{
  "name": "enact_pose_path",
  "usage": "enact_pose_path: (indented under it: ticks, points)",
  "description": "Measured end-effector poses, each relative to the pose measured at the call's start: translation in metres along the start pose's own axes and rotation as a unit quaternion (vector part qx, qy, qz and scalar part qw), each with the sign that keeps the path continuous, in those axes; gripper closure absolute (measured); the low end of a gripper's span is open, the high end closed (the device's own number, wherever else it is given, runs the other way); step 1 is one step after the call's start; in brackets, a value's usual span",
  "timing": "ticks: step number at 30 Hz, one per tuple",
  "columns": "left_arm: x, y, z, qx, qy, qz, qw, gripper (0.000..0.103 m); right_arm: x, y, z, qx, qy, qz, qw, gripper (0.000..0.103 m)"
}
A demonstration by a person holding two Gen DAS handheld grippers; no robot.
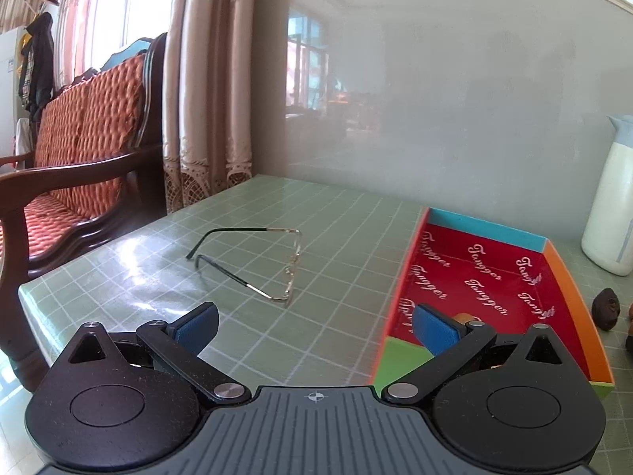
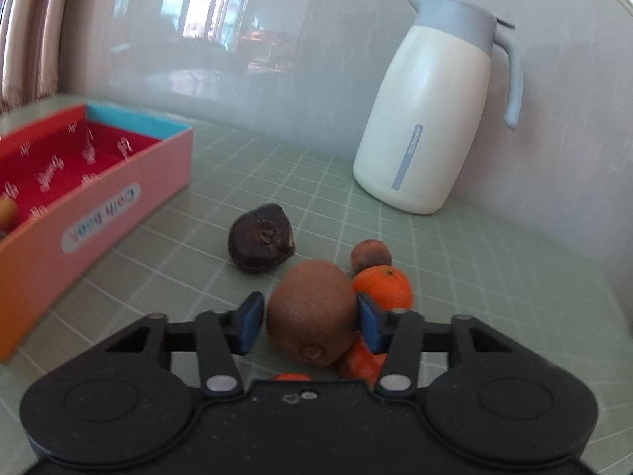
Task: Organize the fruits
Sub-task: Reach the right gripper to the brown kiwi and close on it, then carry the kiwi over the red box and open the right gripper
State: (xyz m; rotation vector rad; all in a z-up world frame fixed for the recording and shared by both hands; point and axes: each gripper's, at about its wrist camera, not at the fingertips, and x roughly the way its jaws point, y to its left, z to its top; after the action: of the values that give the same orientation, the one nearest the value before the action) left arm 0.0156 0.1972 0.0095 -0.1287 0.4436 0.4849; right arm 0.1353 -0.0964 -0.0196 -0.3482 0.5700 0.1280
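A brown kiwi (image 2: 312, 312) sits between the blue pads of my right gripper (image 2: 310, 318); the right pad touches it, the left pad stands a small gap away. Around it lie an orange mandarin (image 2: 385, 285), a small brown fruit (image 2: 370, 255), more orange fruit (image 2: 362, 360) below, and a dark wrinkled fruit (image 2: 261, 241). The colourful box with a red lining (image 2: 99, 194) stands to the left and holds a small fruit (image 2: 6, 209). My left gripper (image 1: 314, 328) is open and empty by the box's (image 1: 474, 277) near left corner.
A white thermos jug with a grey lid (image 2: 431, 118) stands at the back right by the wall. Thin-framed glasses (image 1: 269, 265) lie on the green checked tablecloth (image 1: 277, 336). A wooden bench with orange cushions (image 1: 79, 150) stands left of the table.
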Motion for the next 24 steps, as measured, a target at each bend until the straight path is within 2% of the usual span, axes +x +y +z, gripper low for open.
enact_pose_path:
  ticks: [5, 11, 24]
  points:
    - [-0.001, 0.006, 0.000, -0.006, -0.001, 0.001, 1.0000, 0.000, -0.003, -0.004, 0.003, 0.022, -0.004, 0.012, 1.000, 0.059]
    - [-0.003, 0.007, -0.001, 0.000, -0.005, 0.002, 1.0000, 0.000, -0.015, 0.004, 0.012, 0.033, -0.034, 0.029, 0.998, 0.059]
    - [0.001, 0.026, -0.003, 0.004, 0.005, 0.026, 0.9996, 0.000, -0.050, 0.056, 0.036, 0.049, -0.117, 0.122, 0.984, 0.059]
